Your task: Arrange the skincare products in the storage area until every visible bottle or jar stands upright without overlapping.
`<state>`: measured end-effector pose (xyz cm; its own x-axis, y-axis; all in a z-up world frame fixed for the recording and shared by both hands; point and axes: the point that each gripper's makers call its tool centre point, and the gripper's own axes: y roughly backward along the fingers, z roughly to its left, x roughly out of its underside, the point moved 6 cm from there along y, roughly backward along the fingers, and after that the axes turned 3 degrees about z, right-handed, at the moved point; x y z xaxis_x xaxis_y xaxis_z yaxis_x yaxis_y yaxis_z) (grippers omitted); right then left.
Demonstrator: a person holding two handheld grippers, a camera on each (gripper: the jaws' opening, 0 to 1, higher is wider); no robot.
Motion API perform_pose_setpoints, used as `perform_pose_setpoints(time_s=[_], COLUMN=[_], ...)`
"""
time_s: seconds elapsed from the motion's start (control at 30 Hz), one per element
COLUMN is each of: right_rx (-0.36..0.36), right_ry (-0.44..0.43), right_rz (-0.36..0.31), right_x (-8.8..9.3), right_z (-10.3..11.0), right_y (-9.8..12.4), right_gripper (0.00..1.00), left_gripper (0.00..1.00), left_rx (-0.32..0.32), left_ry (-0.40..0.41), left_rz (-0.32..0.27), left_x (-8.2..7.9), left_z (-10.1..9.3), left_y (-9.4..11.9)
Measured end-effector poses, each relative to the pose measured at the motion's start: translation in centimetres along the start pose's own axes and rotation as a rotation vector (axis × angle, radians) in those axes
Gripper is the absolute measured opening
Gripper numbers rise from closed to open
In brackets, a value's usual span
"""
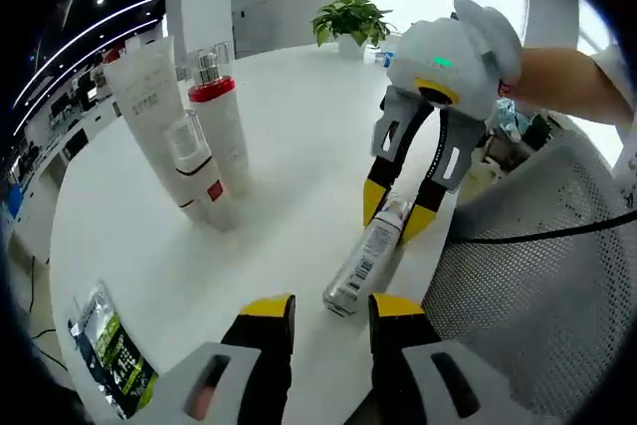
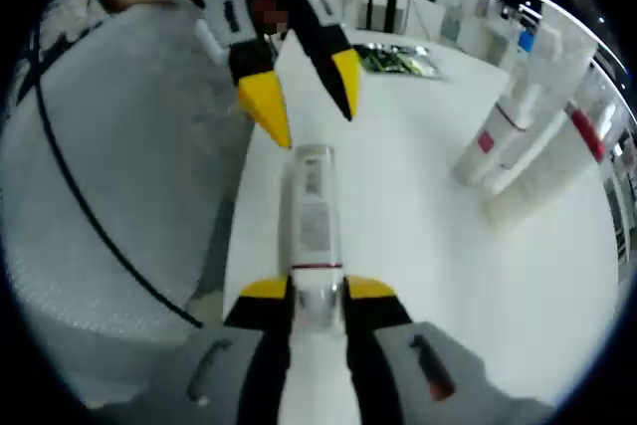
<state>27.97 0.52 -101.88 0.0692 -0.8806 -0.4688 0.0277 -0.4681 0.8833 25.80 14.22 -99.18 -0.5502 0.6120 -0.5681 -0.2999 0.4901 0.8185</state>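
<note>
left gripper view: low over table [image 1: 299, 146], facing right gripper [image 1: 401, 214] | right gripper view: opposite, close | shared: lying bottle [image 1: 366, 258]

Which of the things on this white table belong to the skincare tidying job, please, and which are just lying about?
Part of the job:
- silver bottle lying on its side, between the right tool's tips
- tall white tube, upright
- white bottle with red band, upright
- small clear-capped white bottle, upright

Just lying about:
- green and black sachet near the table edge
- potted green plant
</note>
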Motion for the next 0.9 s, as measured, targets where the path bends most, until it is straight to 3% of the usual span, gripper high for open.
perform_pose_setpoints(time_s=[0.27,0.53,0.77,0.9], right_rx=[-0.025,-0.036,-0.047,-0.050], right_ry=[0.027,0.050,0.076,0.083], right_rz=[0.014,0.042,0.113,0.142], right_x=[-0.7,-1.2,-1.7,-1.8], right_z=[0.8,1.1,1.1,1.1], right_y=[-0.3,-0.5,-0.6,-0.7], right_gripper=[0.19,0.19,0.19,0.19], left_gripper=[0.29,0.26,0.24,0.22], left_rx=[0.049,0.063,0.064,0.048], left_ry=[-0.077,-0.070,-0.093,-0.168], left_rz=[0.082,0.112,0.121,0.138], left_x=[1.1,1.6,1.8,2.0], left_z=[-1.1,-1.3,-1.6,-1.7], left_y=[-0.8,-1.3,-1.8,-2.0])
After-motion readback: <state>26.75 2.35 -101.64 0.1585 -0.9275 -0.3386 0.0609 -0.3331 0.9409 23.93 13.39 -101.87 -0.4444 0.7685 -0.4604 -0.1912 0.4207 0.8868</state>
